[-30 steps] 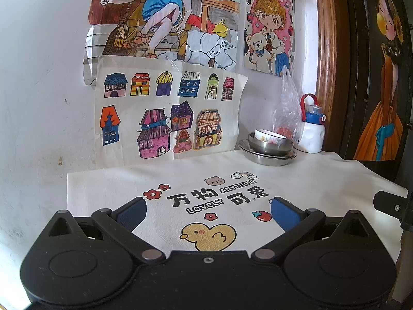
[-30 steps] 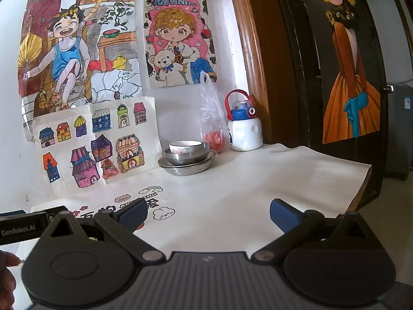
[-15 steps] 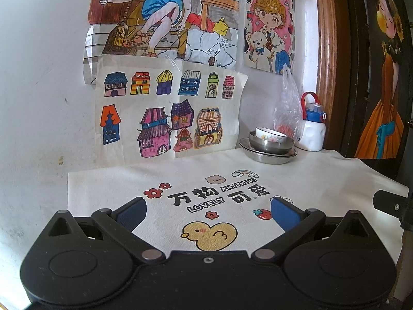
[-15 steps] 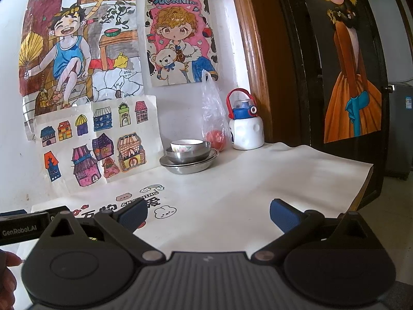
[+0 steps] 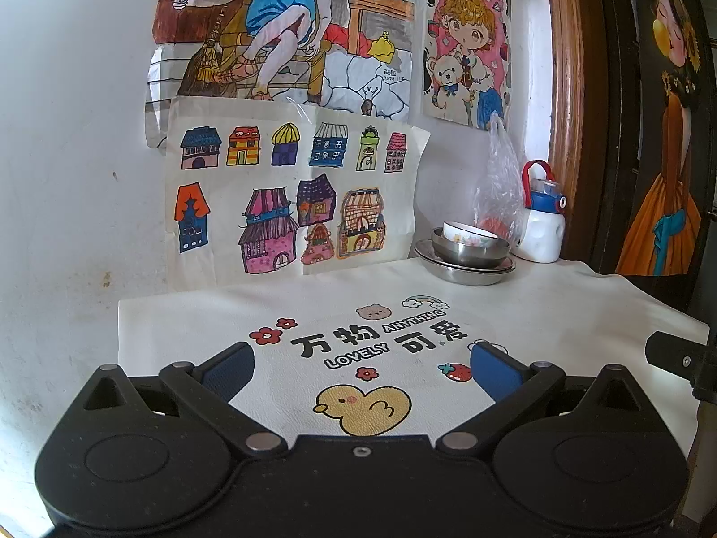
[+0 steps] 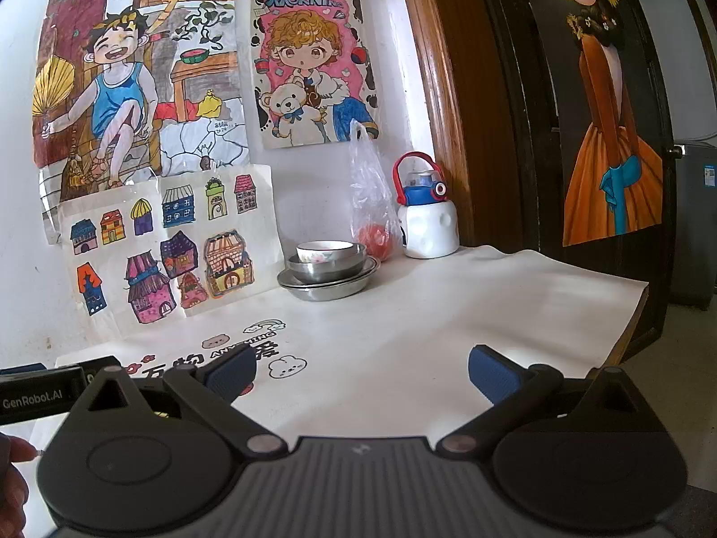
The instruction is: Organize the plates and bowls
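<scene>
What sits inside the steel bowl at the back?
A white flowered bowl sits inside the steel bowl, which rests on steel plates. The steel bowl's bottom is covered.

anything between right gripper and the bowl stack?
No objects. In the right wrist view, only bare tablecloth separates the open right gripper from the bowl stack.

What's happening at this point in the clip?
Nothing is being handled. The left gripper and right gripper are both open and empty, low over the printed tablecloth. At the far wall, a floral ceramic bowl sits nested in a steel bowl on stacked steel plates, beside a plastic bag and water bottle.
</scene>
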`<state>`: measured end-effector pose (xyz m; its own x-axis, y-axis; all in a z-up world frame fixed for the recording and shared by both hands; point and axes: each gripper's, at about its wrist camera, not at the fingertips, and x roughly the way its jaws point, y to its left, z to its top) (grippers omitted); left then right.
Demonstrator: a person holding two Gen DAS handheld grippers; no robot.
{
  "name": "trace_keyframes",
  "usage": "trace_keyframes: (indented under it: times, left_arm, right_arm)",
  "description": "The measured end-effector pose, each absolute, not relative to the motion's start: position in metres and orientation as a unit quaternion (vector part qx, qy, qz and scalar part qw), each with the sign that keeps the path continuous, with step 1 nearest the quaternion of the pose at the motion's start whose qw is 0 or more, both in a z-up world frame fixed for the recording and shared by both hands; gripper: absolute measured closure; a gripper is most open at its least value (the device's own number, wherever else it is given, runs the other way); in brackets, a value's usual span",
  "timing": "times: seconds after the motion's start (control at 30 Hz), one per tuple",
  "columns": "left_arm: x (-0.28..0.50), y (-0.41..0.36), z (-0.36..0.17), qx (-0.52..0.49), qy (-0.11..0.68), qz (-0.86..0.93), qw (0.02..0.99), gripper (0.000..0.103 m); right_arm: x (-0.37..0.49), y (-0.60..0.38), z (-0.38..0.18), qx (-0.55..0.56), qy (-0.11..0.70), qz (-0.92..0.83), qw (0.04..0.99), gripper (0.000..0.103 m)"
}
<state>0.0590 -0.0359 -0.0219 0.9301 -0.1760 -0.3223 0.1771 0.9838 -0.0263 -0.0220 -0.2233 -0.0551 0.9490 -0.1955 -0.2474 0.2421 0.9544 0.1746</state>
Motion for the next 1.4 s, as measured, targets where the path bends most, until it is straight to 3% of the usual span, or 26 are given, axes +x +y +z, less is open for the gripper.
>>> trace_keyframes:
  times: [1.4]
  left_arm:
    - [0.0653, -0.0344, -0.0257, -0.005, 0.175, -0.087, 0.981, 0.001]
  right_arm:
    - [-0.0145, -0.2188, -0.0615, 0.104, 0.126, -0.114, 0.980, 0.000]
